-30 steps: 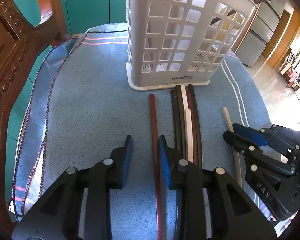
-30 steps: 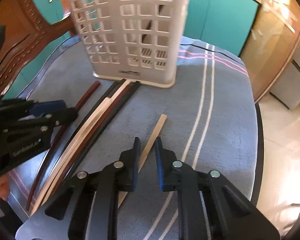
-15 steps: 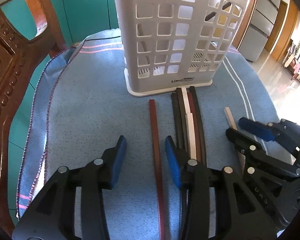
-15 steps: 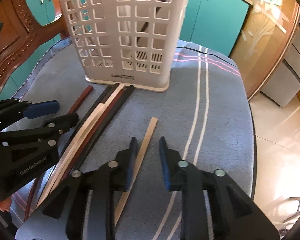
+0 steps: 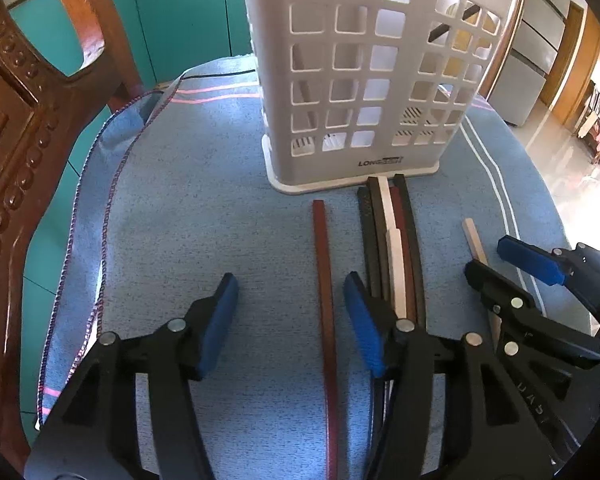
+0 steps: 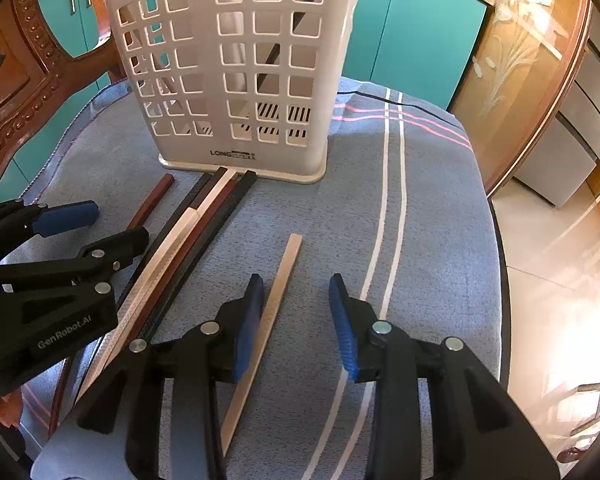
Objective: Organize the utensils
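Note:
A white slotted utensil holder (image 5: 364, 80) stands upright on the blue cloth (image 5: 204, 208); it also shows in the right wrist view (image 6: 236, 68), with a dark stick inside. A single reddish-brown chopstick (image 5: 325, 280) lies between the open jaws of my left gripper (image 5: 290, 312). A bundle of black, white and brown chopsticks (image 5: 392, 240) lies just right of it. A pale wooden chopstick (image 6: 276, 292) lies beside the left finger of my open right gripper (image 6: 296, 320). Both grippers are empty and hover low over the cloth.
A carved wooden chair back (image 5: 16, 140) stands at the left. Teal cabinets (image 6: 412, 28) are behind the table. The table edge (image 6: 496, 264) drops to a tiled floor on the right.
Both grippers opened wider and pulled back a little from the holder. The chopsticks have not moved.

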A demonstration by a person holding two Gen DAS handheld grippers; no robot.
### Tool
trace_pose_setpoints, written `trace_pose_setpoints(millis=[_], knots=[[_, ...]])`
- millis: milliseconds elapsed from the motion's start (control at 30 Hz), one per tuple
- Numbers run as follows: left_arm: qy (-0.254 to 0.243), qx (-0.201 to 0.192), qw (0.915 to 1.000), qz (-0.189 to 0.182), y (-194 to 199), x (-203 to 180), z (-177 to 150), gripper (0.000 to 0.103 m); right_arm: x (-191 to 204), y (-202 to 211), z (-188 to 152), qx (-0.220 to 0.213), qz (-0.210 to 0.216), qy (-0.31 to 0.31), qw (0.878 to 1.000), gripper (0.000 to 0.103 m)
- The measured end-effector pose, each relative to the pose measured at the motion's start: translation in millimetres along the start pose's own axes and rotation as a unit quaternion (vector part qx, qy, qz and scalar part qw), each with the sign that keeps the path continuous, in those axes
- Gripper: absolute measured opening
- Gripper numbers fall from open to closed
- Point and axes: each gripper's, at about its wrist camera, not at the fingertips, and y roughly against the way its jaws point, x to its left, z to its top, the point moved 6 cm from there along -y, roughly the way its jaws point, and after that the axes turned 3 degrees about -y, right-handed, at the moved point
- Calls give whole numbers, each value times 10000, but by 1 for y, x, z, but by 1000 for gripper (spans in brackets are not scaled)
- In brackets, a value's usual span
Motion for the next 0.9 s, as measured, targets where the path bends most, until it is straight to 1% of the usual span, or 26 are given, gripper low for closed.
trace_pose_setpoints(millis=[133,300,467,533,900], knots=[[10,1,10000,-4,0,0,0,57,-1,-1,1,19,31,-62,10000,37],[42,18,10000,25,-2,-1,1,61,-3,-2,1,10,-3,-72,10000,39],[52,27,10000,39,-1,2,-1,62,-6,-4,2,16,-37,-128,9999,45],[55,27,10000,38,-1,2,-1,62,-7,-5,3,22,-43,-153,9999,46],[71,35,9999,67,-1,3,-2,66,-8,-7,4,24,-46,-175,9998,46]])
